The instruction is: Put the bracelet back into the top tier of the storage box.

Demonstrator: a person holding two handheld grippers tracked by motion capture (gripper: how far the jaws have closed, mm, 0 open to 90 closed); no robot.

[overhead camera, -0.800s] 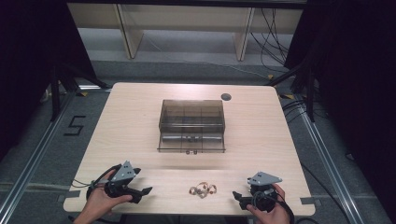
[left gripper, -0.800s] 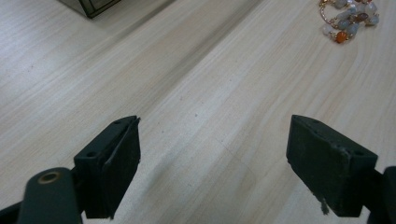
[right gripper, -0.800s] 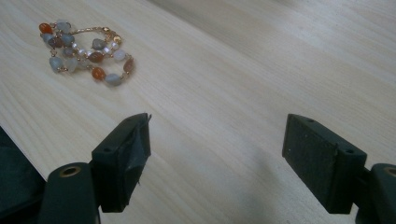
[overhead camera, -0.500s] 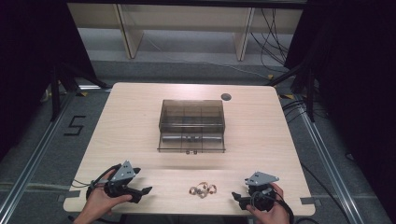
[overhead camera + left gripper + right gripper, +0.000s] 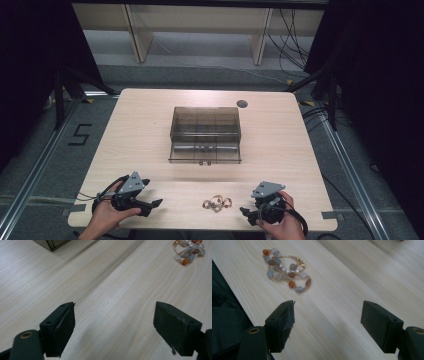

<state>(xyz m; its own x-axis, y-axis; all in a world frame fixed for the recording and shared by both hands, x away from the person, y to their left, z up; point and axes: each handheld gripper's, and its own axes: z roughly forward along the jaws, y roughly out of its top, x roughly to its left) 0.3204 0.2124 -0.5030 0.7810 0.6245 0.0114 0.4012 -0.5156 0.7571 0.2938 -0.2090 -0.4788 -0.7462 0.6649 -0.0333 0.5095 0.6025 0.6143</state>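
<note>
My right gripper point(image 5: 328, 323), jaws wide and empty, sits near the beaded bracelet point(image 5: 285, 270): light, limp, slippery; I'd pinch its bunched middle.

Bare table point(image 5: 150, 135) between both grippers and the bracelet point(image 5: 217, 203); smoky plastic box point(image 5: 205, 134) well beyond, mid-table.

A pale wooden table point(image 5: 150, 130) is standing on grey flooring point(image 5: 60, 150) at the frame's centre, with black curtains point(image 5: 30, 60) hanging at both sides. Pale shelving legs point(image 5: 135, 35) and loose cables point(image 5: 295, 45) are showing along the top.
</note>
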